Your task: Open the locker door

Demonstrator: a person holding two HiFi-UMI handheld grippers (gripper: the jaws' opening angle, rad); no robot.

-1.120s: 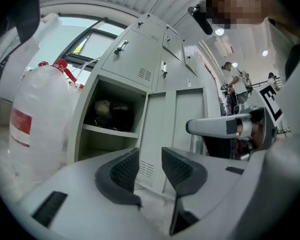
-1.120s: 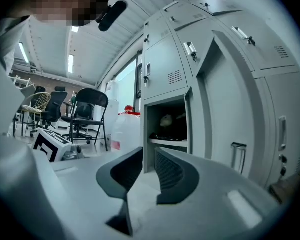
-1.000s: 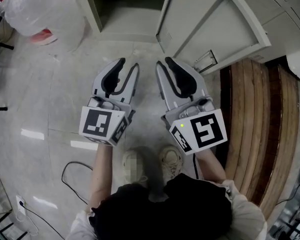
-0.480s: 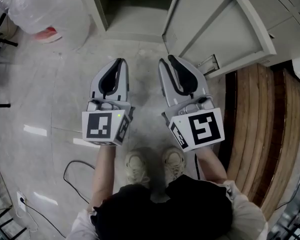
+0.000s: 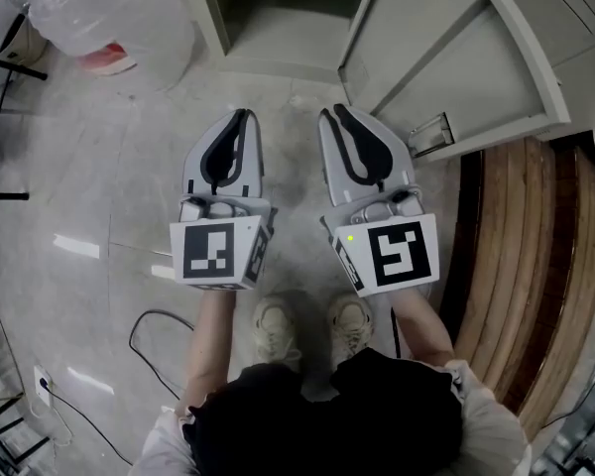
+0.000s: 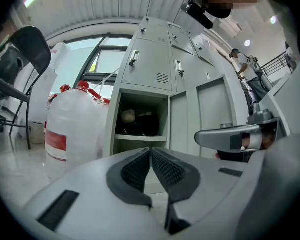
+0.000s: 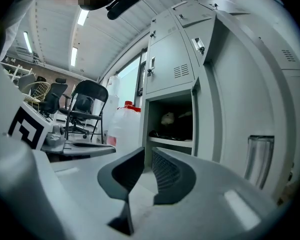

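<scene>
The grey locker door (image 5: 446, 58) stands swung open at the upper right, its metal handle (image 5: 431, 134) near its lower edge. The open compartment (image 5: 278, 13) holds dark items on a shelf (image 6: 140, 121). My left gripper (image 5: 240, 117) (image 6: 150, 151) points at the compartment; its jaws have just been closing and are shut on nothing. My right gripper (image 5: 334, 113) (image 7: 148, 151) hangs beside it, left of the door (image 7: 240, 99). Its jaws have just been closing to a thin slit, with nothing between them. Neither gripper touches the locker.
A large clear water jug (image 5: 109, 18) (image 6: 70, 129) stands left of the locker. A slatted wooden bench (image 5: 516, 266) runs along the right. A black cable (image 5: 144, 335) lies on the floor at the lower left. An office chair (image 7: 85, 109) is further left.
The left gripper's jaws went from wide open to shut, with nothing in them. The left gripper shifted a little. The right jaws narrowed slightly.
</scene>
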